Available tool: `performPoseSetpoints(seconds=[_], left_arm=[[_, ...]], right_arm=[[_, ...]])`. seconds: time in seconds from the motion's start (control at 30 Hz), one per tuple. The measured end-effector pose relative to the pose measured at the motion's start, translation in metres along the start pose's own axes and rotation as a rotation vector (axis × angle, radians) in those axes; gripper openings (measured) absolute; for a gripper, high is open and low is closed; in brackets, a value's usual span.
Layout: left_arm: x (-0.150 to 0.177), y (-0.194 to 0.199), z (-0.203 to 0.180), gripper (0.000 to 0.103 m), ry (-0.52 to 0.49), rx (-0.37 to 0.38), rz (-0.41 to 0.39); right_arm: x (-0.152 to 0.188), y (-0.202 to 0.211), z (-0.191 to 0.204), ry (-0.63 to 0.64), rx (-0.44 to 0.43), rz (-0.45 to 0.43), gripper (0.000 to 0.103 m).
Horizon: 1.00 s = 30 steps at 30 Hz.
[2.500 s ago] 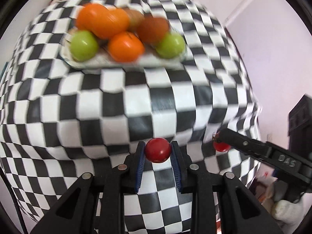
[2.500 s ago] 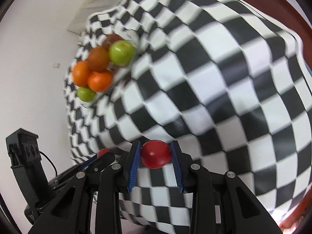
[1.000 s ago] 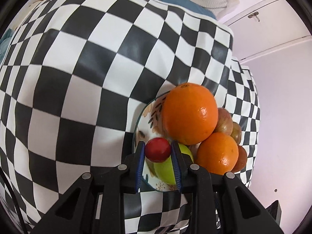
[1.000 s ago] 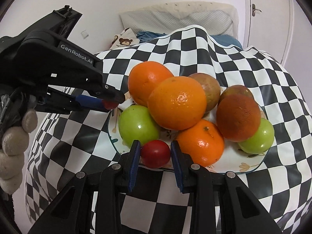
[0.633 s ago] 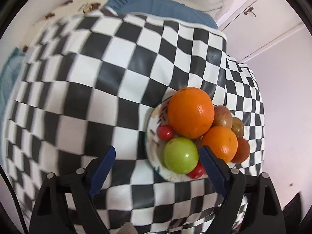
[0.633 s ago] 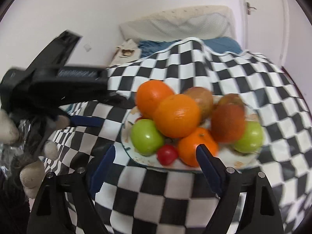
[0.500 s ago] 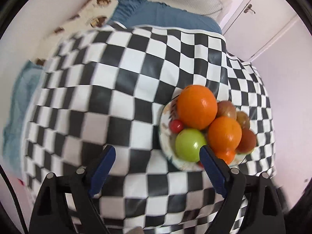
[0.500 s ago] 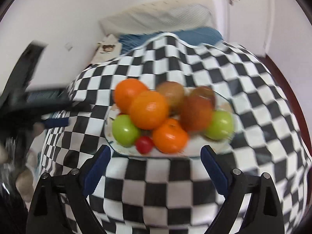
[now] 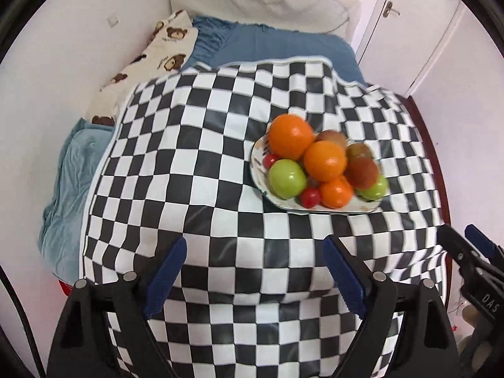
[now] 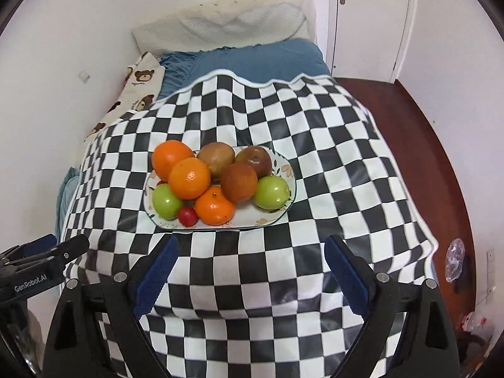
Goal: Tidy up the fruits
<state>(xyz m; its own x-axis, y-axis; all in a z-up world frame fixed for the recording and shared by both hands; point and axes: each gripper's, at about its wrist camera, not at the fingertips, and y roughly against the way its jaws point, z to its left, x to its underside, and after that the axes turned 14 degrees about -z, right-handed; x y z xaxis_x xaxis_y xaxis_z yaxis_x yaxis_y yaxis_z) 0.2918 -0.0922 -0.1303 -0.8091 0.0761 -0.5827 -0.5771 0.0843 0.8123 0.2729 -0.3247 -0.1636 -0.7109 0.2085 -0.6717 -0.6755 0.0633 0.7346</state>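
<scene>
We are holding left gripper [image 9: 253, 269] spread, empty | right gripper [image 10: 250, 266] spread, empty | both hovering above plate [image 10: 277, 212] of fruit, two tomatoes [image 10: 188, 215] lying on it.

Checkered cloth [image 10: 315, 189], bear-print pillow [image 9: 151, 60], door [image 10: 371, 15]

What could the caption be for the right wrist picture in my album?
Open right gripper above a checkered cloth, facing a plate piled with oranges, green apples and a small red fruit.

The left gripper [image 9: 253, 271] stands wide open and empty over the checkered cloth [image 9: 195, 163]. Ahead of its right finger, well apart, the plate [image 9: 256, 170] carries the piled fruits [image 9: 321, 160].
</scene>
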Motion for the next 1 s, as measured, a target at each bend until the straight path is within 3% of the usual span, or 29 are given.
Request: performPoseSetpoints(seconds=[0.43,0.63,1.0], left_arm=[[0.008,0.127,-0.031,0.088,-0.046,-0.038,-0.19],[0.015,0.16,-0.04,0.088,-0.061,-0.021,-0.232],[0.024,0.189,-0.04,0.088,-0.041,-0.018,-0.265]], right_arm=[[-0.011,0.132,0.003,0.067,-0.052,-0.111,0.098],[-0.013,0.181,0.003,0.083,-0.063,-0.164,0.098],[-0.012,0.227,-0.001,0.086,-0.078,-0.208,0.098]])
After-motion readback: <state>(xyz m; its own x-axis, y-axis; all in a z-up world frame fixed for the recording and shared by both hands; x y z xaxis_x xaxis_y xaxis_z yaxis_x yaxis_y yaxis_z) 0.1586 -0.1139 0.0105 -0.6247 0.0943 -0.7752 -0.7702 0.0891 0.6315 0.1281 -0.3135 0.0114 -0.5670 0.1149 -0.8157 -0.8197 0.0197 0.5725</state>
